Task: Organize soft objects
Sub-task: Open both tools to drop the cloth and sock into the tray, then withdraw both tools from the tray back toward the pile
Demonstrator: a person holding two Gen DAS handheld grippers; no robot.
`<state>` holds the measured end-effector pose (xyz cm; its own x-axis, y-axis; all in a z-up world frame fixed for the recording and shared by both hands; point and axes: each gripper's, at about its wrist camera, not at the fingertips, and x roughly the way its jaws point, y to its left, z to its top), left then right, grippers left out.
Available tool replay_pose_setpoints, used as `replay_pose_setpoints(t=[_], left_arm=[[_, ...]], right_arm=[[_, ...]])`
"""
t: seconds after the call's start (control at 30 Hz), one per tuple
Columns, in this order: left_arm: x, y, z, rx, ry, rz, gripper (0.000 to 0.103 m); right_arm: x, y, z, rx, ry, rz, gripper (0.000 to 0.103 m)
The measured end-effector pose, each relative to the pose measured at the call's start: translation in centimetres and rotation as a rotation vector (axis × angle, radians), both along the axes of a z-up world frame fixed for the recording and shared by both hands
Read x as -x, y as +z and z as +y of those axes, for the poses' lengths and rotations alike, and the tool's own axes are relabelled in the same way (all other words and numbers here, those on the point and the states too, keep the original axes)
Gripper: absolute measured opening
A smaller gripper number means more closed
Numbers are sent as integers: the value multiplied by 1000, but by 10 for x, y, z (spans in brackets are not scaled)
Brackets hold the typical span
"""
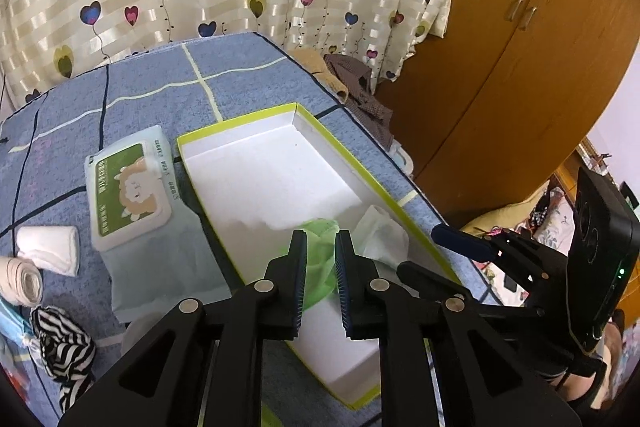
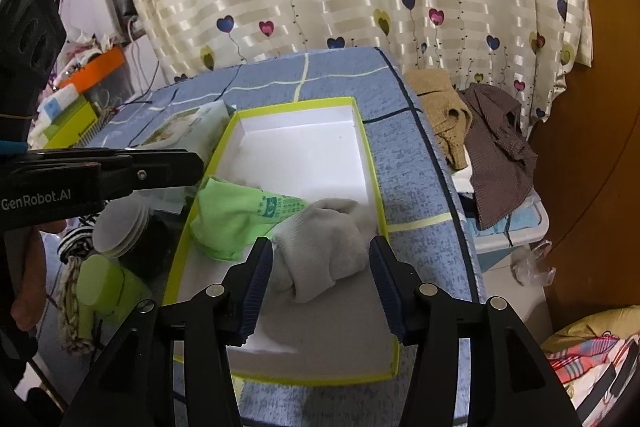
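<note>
A shallow white box with a lime rim (image 1: 344,147) (image 2: 362,131) lies on the blue plaid table. Inside it lie a green cloth (image 1: 320,263) (image 2: 236,215) and a grey-white sock (image 1: 380,235) (image 2: 324,247). My left gripper (image 1: 321,247) hangs over the box's near end, its fingers narrowly apart on either side of the green cloth; whether they pinch it is unclear. My right gripper (image 2: 322,251) is open, its fingers either side of the sock and apart from it.
A wet-wipes pack (image 1: 130,187) lies left of the box. A rolled white cloth (image 1: 48,247), a beige roll (image 1: 20,279) and a striped sock (image 1: 64,347) lie further left. Clothes (image 2: 480,123) pile off the table's right edge by a wooden wardrobe (image 1: 520,47).
</note>
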<state>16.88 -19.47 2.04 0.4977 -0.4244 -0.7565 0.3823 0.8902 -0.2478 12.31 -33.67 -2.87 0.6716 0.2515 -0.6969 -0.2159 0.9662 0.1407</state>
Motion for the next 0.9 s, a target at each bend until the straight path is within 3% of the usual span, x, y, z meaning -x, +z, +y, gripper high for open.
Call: replay_pose_setpoints(t=[0.4, 0.9], left_arm=[[49, 28, 36, 96, 31, -68, 15], [99, 31, 81, 148, 102, -76, 15]], right_arm=[[33, 23, 15, 12, -10, -46, 56], [73, 51, 63, 28, 80, -95, 56]])
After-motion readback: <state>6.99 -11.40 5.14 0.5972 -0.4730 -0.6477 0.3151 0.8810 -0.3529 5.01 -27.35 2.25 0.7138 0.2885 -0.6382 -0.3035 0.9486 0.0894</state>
